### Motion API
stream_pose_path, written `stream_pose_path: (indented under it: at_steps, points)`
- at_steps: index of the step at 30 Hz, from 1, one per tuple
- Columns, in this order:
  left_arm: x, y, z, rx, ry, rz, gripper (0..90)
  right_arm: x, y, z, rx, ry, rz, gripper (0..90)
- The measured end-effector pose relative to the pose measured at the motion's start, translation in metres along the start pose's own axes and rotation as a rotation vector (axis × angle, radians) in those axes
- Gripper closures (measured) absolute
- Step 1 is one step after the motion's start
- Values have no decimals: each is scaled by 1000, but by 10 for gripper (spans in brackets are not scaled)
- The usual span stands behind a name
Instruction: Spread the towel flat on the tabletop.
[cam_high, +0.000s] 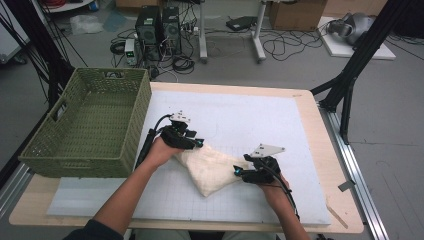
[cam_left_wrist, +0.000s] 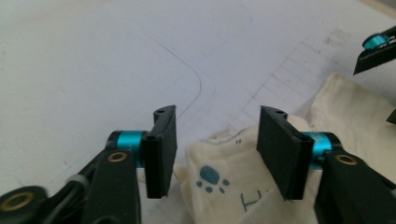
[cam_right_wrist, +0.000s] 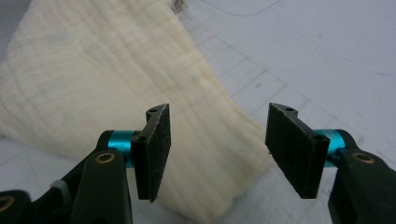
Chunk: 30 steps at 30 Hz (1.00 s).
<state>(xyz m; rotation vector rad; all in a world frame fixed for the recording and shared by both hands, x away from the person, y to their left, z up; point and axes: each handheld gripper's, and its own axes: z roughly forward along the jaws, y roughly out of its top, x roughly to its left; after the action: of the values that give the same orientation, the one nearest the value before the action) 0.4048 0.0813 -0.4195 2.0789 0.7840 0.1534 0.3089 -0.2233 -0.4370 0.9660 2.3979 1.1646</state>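
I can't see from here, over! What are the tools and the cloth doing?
Left tool open over the cloth's printed end. Right tool open at its other edge. Cloth lies crumpled on the mat. Basket stands off left, nothing in the way.

I've got a green woven basket (cam_high: 85, 125) sitting on the bench's (cam_high: 320, 150) far-left corner, tilted a bit, w/ cut-out handles. White gridded mat (cam_high: 250, 120) covers most of the bench top; faint pencil curve on it in the left gripper view. Beyond the bench, on the floor: two black PC towers (cam_high: 159, 27), tangled cables (cam_high: 280, 45), cardboard box (cam_high: 295, 14), white desk legs (cam_high: 257, 30). Black tripod legs (cam_high: 350, 75) at right.
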Motion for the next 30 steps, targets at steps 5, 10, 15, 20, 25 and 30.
stream_pose_path:
  at_steps: [5, 10, 15, 20, 25, 30]
  points:
    - [-1, -2, 3, 40, -2, 32, 847, 4, 1, 19, 62, 17, -10, 458]
    - [1, 0, -1, -4, 50, 22, 897, 7, 1, 16, 63, 82, -23, 817]
    - [7, 2, -11, -71, 106, 1, 898, 6, 1, 7, 64, 60, -50, 851]
    - [10, 2, -15, -95, 145, -1, 897, -3, 1, -11, 27, -15, -54, 852]
    - [11, 2, -15, -123, 141, -17, 896, -18, -2, -32, -39, -54, -9, 850]
    - [7, 0, -3, -80, 79, -47, 541, -19, -6, -34, -38, -72, -24, 846]
